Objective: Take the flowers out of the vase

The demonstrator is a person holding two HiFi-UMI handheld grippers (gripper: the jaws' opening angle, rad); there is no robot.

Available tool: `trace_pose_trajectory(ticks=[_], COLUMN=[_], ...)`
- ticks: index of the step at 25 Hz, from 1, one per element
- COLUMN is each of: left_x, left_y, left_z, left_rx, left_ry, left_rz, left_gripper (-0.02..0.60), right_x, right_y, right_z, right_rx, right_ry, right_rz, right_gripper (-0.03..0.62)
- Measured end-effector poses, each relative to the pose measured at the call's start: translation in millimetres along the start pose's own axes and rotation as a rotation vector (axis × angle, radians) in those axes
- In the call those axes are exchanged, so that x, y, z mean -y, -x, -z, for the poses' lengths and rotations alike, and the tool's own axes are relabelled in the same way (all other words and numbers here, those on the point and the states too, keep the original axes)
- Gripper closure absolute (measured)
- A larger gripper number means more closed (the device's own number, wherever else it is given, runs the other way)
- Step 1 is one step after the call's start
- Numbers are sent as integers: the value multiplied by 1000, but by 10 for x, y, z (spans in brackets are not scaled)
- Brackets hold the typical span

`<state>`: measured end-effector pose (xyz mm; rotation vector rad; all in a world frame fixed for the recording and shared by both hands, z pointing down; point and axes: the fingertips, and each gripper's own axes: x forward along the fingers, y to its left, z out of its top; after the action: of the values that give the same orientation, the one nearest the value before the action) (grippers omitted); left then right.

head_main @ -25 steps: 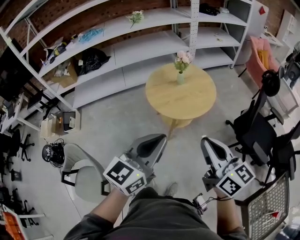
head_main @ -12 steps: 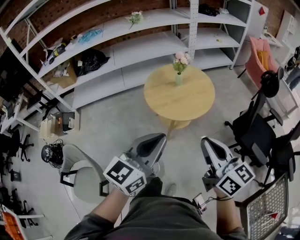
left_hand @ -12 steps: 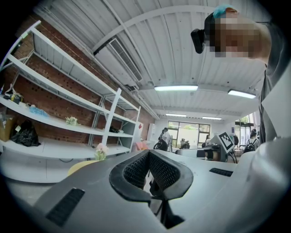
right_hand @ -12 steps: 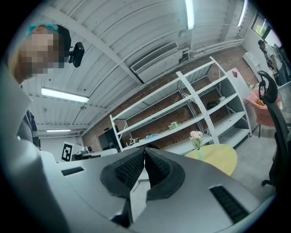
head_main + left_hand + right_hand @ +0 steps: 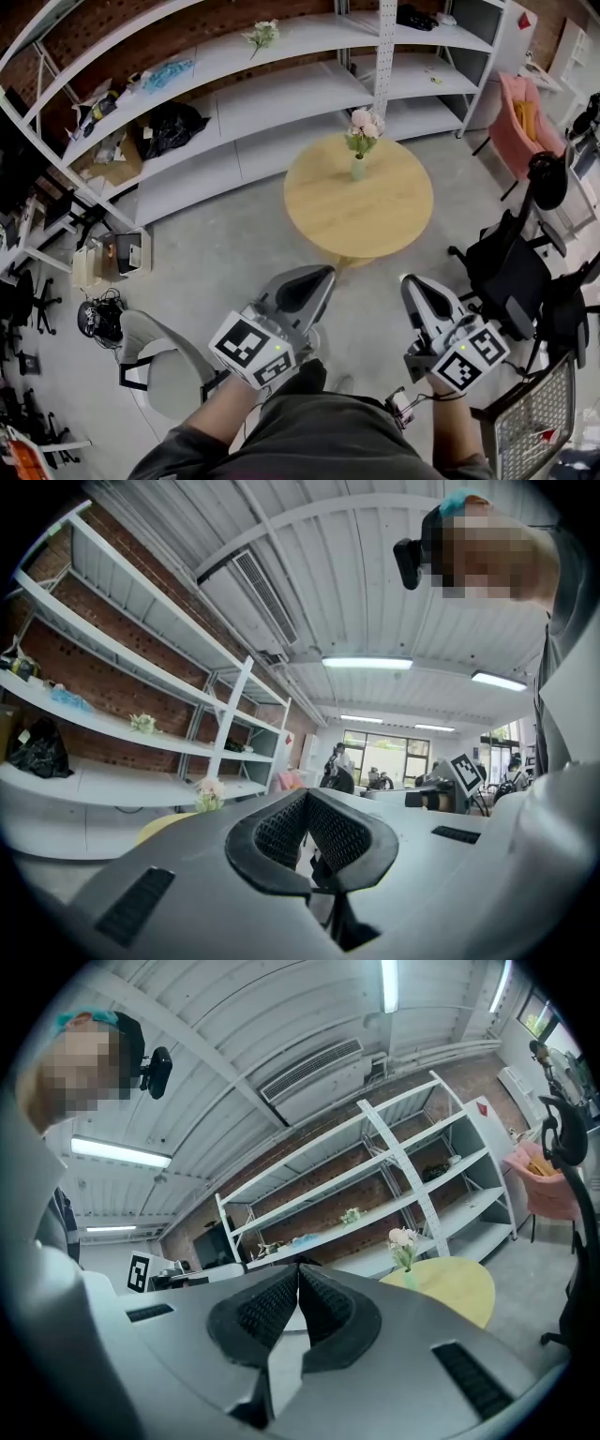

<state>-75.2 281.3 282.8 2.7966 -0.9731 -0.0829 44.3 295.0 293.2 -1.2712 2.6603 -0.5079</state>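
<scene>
The bunch of pale pink flowers with green leaves [image 5: 365, 126] is seen standing upright in a small pale green vase [image 5: 358, 168]; the vase is set on the round light wooden table [image 5: 375, 211], towards the table's far edge, near the long white metal shelving [image 5: 281, 89] that is backed by a red brick wall; the flowers are untouched by either tool

The left gripper [image 5: 317, 275] is held low in the head view, well short of the table, with grey concrete floor between them; in the left gripper view its black ribbed pads [image 5: 281, 829] are shown pressed together at the tips, with nothing between them, and the flowers [image 5: 208, 790] are seen far off to the left of the jaws, above the table's yellow edge [image 5: 164, 827]

The right gripper [image 5: 410, 281] is held beside the left one, equally far from the table; in the right gripper view the right gripper [image 5: 298, 1273] is closed and empty, its pads meeting at the tip; the flowers [image 5: 401, 1238] and the table [image 5: 464, 1288] are seen to the right of the jaws, well apart from them

A second small spray of flowers [image 5: 261, 35] lies on an upper shelf; black office chairs [image 5: 511, 272] stand at the right and a grey chair [image 5: 161, 366] at the lower left
</scene>
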Motion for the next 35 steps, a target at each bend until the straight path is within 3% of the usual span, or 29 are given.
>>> trace_pose_trajectory(ticks=[19,35], left_x=[-1630,-1990], left_y=[-749,-1135], left_z=[-279,-249], left_rx=[-28,-62], left_ry=[22,32], left_rz=[92,96], left_gripper=[575,575], right_x=[600,1000], right_y=[-1587,-1935], right_z=[-297,-388], right_rx=[11,14], right_ry=[0,-30], right_rz=[94,109], right_gripper=[579,579])
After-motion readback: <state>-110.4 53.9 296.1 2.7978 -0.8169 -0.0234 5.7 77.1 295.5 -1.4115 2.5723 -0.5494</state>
